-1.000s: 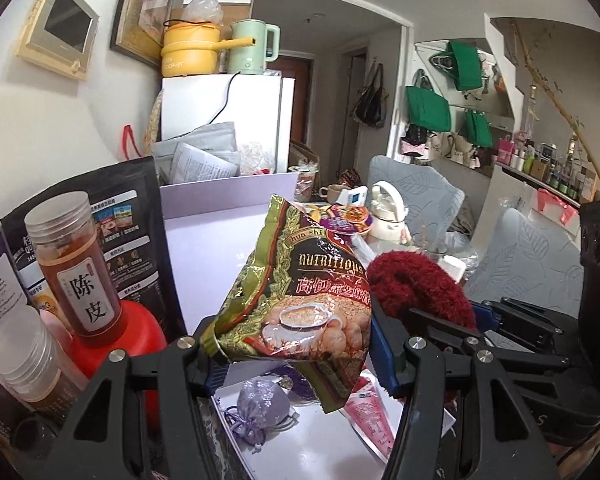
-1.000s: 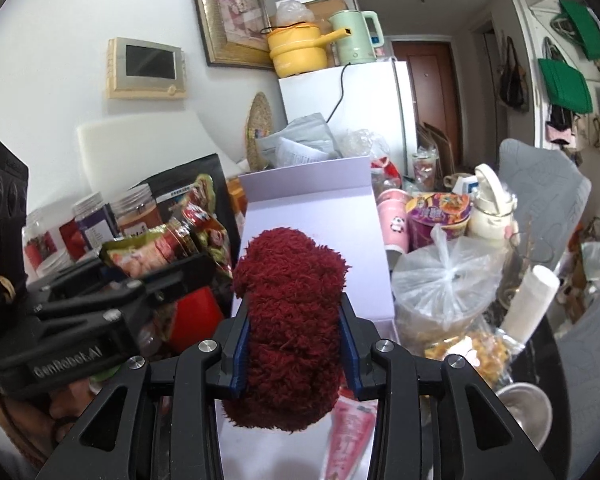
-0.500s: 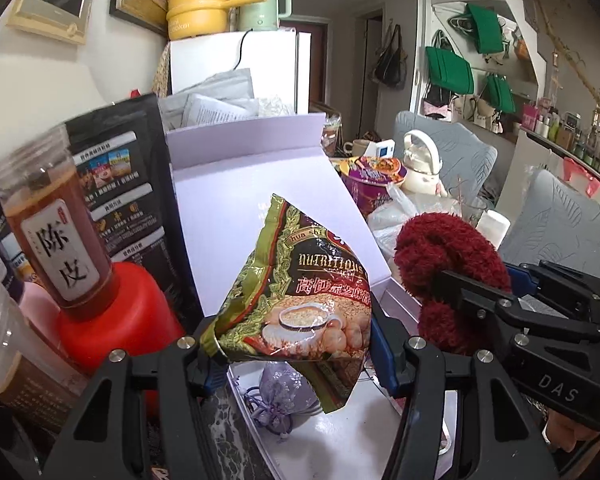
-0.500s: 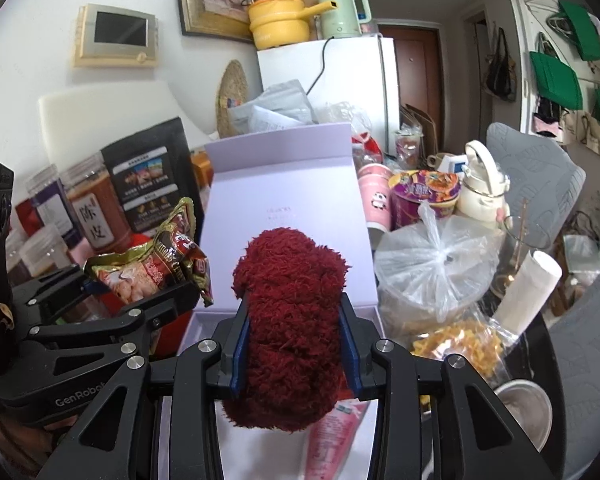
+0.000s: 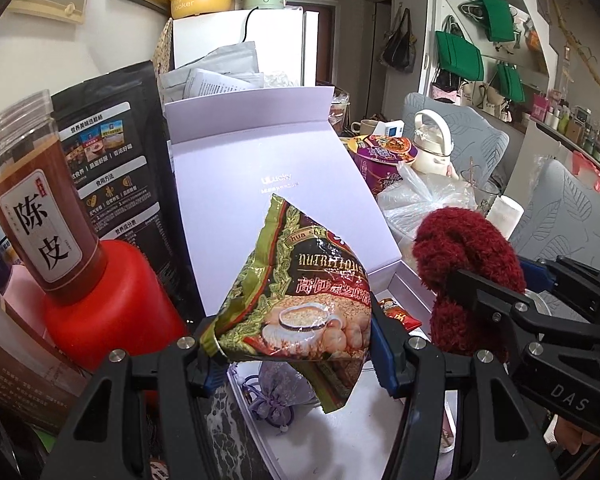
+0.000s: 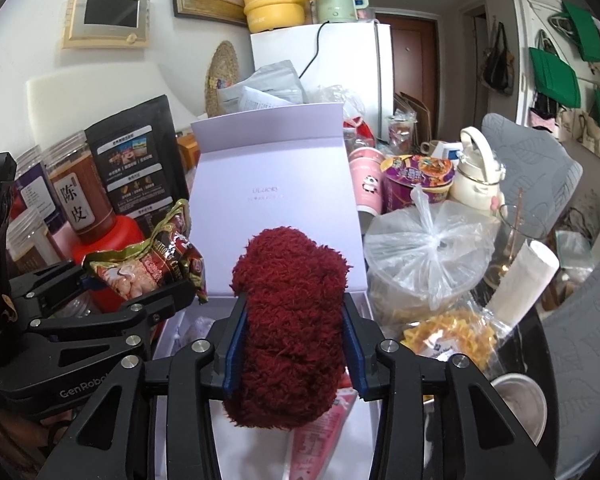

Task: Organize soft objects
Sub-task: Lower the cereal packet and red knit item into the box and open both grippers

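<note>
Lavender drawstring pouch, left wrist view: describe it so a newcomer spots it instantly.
Start at the open pale purple box, whose lid stands upright mid-frame. Drop to its white floor, below the cereal packet that the left gripper holds. The lavender drawstring pouch lies there: soft, gathered, tied with cord, the only cloth bag among glossy printed packets.

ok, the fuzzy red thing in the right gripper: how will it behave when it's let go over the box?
The fuzzy red bundle bulges past the pads, so it's probably soft and light. The right gripper is opening with it still between the jaws; it will likely spring back. It should flop into the lilac box, not roll.
</note>
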